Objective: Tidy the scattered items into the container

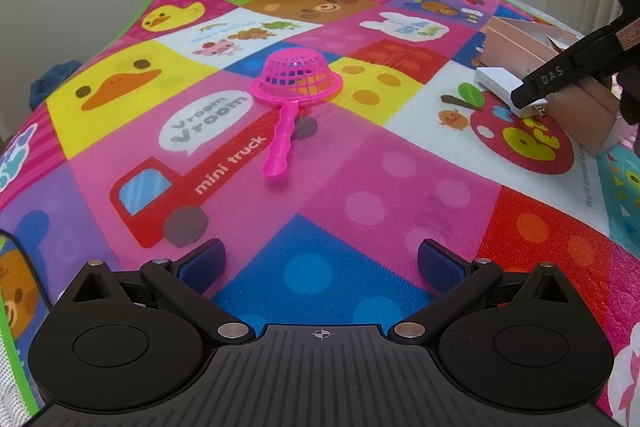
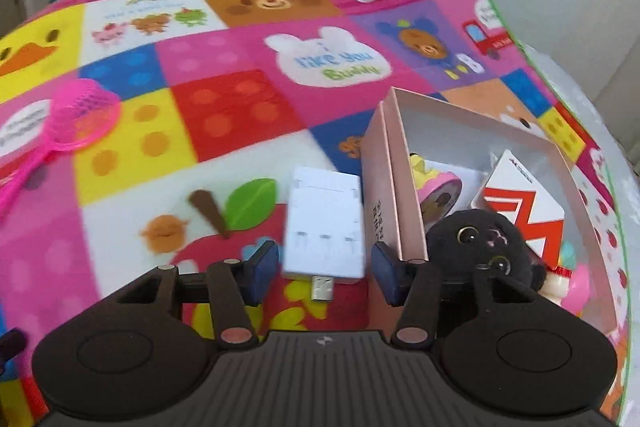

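A pink toy strainer (image 1: 294, 95) lies on the colourful play mat, ahead of my left gripper (image 1: 322, 261), which is open and empty; it also shows at the left edge of the right wrist view (image 2: 76, 125). A white USB adapter (image 2: 326, 223) lies on the mat beside the pink open box (image 2: 384, 163). My right gripper (image 2: 325, 273) is open, its blue pads (image 2: 262, 269) on either side of the adapter's near end, apart from it. In the left wrist view the right gripper (image 1: 532, 99) hangs over the adapter (image 1: 502, 87).
The box (image 1: 516, 43) holds a black plush toy (image 2: 480, 239), a red-and-white carton (image 2: 524, 203), a tape roll (image 2: 438, 193) and small pink things. The mat's green edge (image 1: 160, 3) runs along the far left side.
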A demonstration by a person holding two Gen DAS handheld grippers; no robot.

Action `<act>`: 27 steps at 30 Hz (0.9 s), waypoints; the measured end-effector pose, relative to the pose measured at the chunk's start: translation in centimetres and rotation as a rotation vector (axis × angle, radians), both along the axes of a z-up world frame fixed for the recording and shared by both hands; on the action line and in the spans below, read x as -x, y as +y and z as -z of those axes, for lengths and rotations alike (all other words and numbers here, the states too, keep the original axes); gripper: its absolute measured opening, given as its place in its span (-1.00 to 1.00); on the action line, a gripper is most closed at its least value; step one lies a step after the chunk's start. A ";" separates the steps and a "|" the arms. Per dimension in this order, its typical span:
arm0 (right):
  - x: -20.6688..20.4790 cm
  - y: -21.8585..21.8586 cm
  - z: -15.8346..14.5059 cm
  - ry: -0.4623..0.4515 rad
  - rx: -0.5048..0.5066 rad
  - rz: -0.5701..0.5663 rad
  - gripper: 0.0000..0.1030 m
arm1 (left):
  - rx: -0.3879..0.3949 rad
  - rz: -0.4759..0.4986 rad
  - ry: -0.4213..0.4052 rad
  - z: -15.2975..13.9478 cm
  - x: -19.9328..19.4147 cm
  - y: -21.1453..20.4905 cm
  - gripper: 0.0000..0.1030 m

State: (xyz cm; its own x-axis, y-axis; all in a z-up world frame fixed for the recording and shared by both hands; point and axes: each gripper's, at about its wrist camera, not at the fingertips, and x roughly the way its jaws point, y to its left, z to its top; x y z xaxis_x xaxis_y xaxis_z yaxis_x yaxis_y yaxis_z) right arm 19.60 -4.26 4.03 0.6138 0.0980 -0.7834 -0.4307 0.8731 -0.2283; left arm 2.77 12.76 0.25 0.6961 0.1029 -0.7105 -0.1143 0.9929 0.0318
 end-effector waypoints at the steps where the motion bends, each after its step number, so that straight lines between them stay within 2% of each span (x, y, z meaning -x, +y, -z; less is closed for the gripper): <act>1: -0.3 -0.1 0.0 -0.004 0.002 0.007 0.00 | 0.000 0.000 0.000 0.0 0.0 0.0 1.00; 2: -0.6 -0.3 0.0 -0.004 -0.004 0.020 0.03 | 0.001 0.000 -0.001 0.0 0.0 0.0 1.00; 4: -1.1 -0.7 -0.1 0.018 -0.047 0.028 0.26 | 0.002 0.001 -0.001 0.0 0.0 0.0 1.00; 5: -1.2 -0.8 -0.2 0.041 -0.091 0.014 0.53 | 0.004 0.002 -0.003 0.0 0.0 0.0 1.00; 6: -1.3 -0.9 -0.3 0.061 -0.130 0.003 0.58 | 0.005 0.003 -0.004 0.0 0.1 0.0 1.00; 8: -1.3 -0.6 -0.1 0.066 -0.139 -0.007 0.58 | 0.004 0.003 -0.004 0.0 0.1 0.0 1.00; 16: -2.6 2.2 1.5 -0.011 0.026 -0.045 0.59 | 0.004 0.003 -0.005 0.0 0.2 0.0 1.00; 19: -2.7 2.4 1.7 -0.046 0.067 -0.065 0.49 | 0.006 0.008 -0.007 0.0 0.2 0.1 1.00; 21: -2.4 2.3 1.9 -0.056 0.086 -0.094 0.30 | 0.008 0.009 -0.009 0.0 0.3 0.1 1.00; 22: -2.2 2.3 2.0 -0.061 0.095 -0.108 0.27 | 0.007 0.009 -0.009 0.0 0.3 0.1 1.00; 24: -2.0 2.3 2.0 -0.061 0.095 -0.121 0.06 | 0.007 0.009 -0.009 0.0 0.3 0.1 1.00; 26: -1.8 2.4 1.8 -0.059 0.091 -0.124 -0.07 | 0.007 0.009 -0.009 -0.1 0.3 0.1 1.00; 27: -1.6 2.5 1.8 -0.060 0.089 -0.122 -0.07 | 0.007 0.008 -0.008 -0.1 0.3 0.1 1.00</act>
